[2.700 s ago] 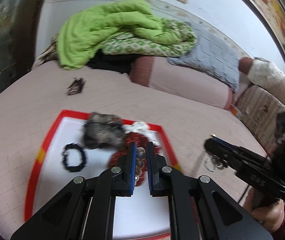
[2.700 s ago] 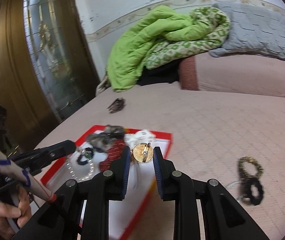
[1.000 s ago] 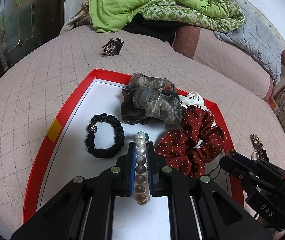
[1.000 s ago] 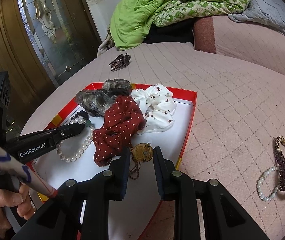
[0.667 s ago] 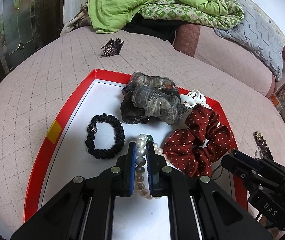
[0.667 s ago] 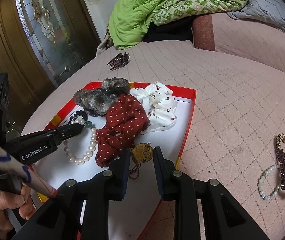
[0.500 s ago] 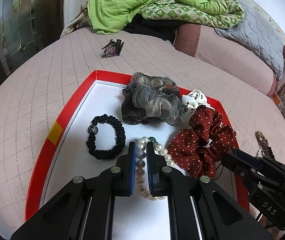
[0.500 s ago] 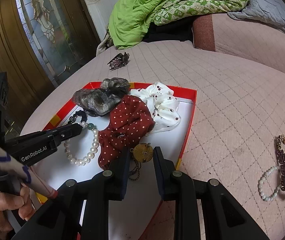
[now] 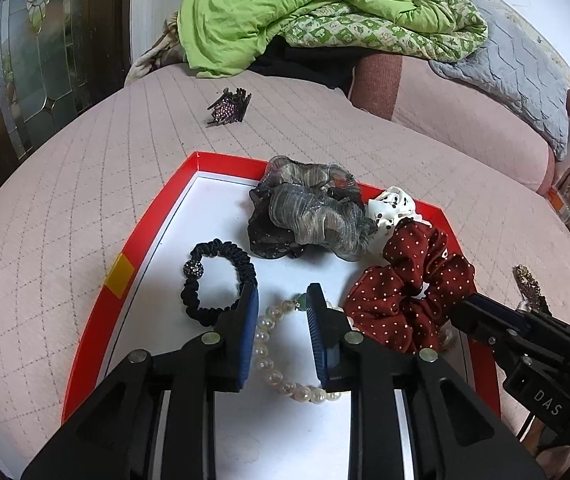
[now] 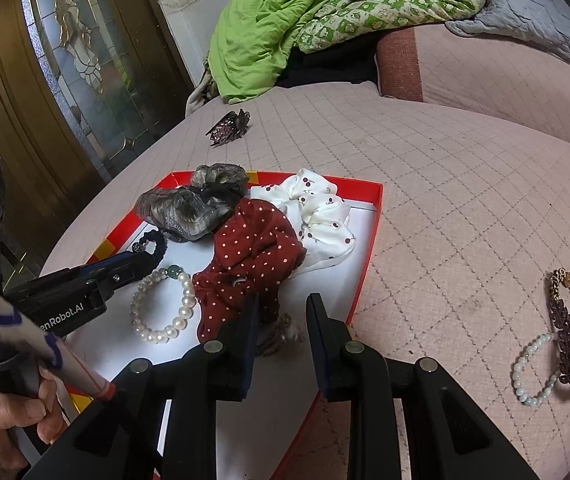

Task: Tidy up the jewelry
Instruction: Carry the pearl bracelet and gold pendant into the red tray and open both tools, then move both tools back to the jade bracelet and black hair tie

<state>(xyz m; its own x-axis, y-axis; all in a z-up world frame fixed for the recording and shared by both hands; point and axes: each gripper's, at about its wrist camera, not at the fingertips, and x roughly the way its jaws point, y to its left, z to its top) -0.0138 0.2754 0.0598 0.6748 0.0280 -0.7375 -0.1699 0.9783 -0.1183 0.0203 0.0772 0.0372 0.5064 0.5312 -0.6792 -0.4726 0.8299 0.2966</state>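
A pearl bracelet (image 9: pixel 263 344) (image 10: pixel 161 304) lies on the white floor of the red-rimmed tray (image 9: pixel 141 248) (image 10: pixel 365 264). My left gripper (image 9: pixel 281 296) straddles it; its jaws are opening and the pads stand clear of the pearls. My right gripper (image 10: pixel 281 304) hovers over the tray's near right corner. A gold pendant (image 10: pixel 279 332) shows blurred, low between its fingers and against the left one; whether the pads press on it I cannot make out. The tray also holds a red dotted scrunchie (image 9: pixel 409 292), a black hair tie (image 9: pixel 217 280), a grey scrunchie (image 9: pixel 309 208) and a white scrunchie (image 10: pixel 317 212).
The tray rests on a pink quilted bed. A dark hair claw (image 9: pixel 229 108) lies beyond it. To the right on the bed are a pale bead bracelet (image 10: pixel 533 372) and a purple leaf clip (image 10: pixel 565 340). A green blanket (image 9: pixel 285 0) is piled at the back. A person's hand (image 10: pixel 1 420) holds the left gripper.
My left jaws have spread and let go of the pearl bracelet, which now lies flat on the tray. The gold pendant between the right fingers has dropped lower and blurred.
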